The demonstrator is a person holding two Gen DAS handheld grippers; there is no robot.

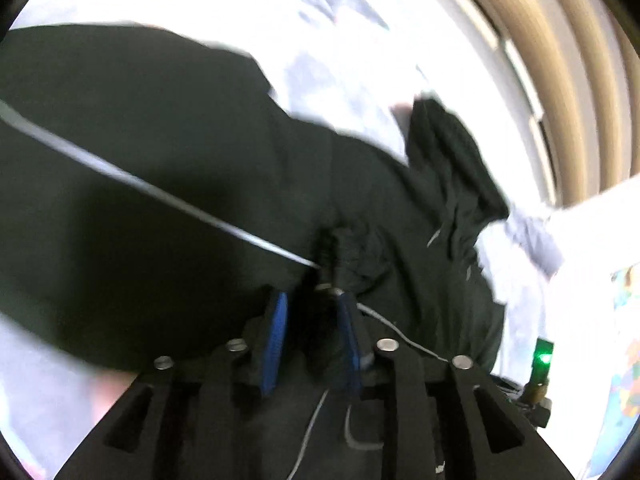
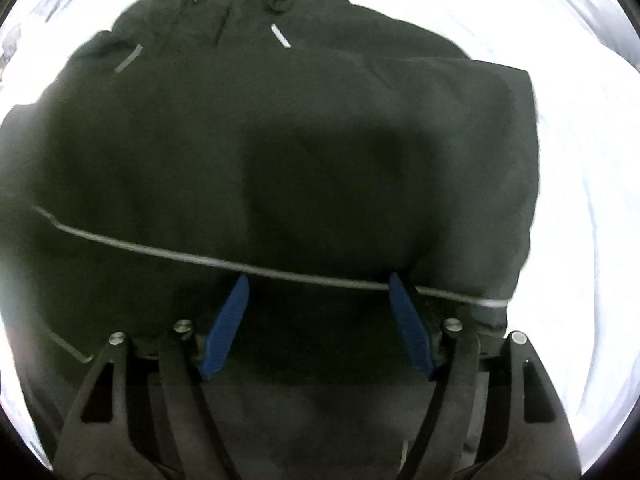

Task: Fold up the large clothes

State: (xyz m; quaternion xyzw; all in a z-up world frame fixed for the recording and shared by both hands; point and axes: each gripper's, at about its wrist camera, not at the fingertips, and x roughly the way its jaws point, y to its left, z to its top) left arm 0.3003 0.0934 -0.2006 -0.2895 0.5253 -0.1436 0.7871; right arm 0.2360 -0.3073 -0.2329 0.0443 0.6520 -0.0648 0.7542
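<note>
Two grippers are working on a dark hooded jacket (image 2: pixel 280 140) lying spread across a bed's white sheet (image 2: pixel 580 200). Left gripper (image 1: pixel 312 300) fingers are pinching bunched jacket fabric beside a grey stripe (image 1: pixel 160 192). Right gripper (image 2: pixel 318 280) fingers are spread wide over the jacket, gripping nothing.

Home bedroom, prob; rumpled white bedsheet (image 2: pixel 580 160) underneath, beige pleated curtains (image 1: pixel 560 60) at window behind bed

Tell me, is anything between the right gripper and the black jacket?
Nothing visible. The right gripper is open right over the black jacket, its fingers straddling the grey stripe. The left gripper already pinches the cloth.
</note>
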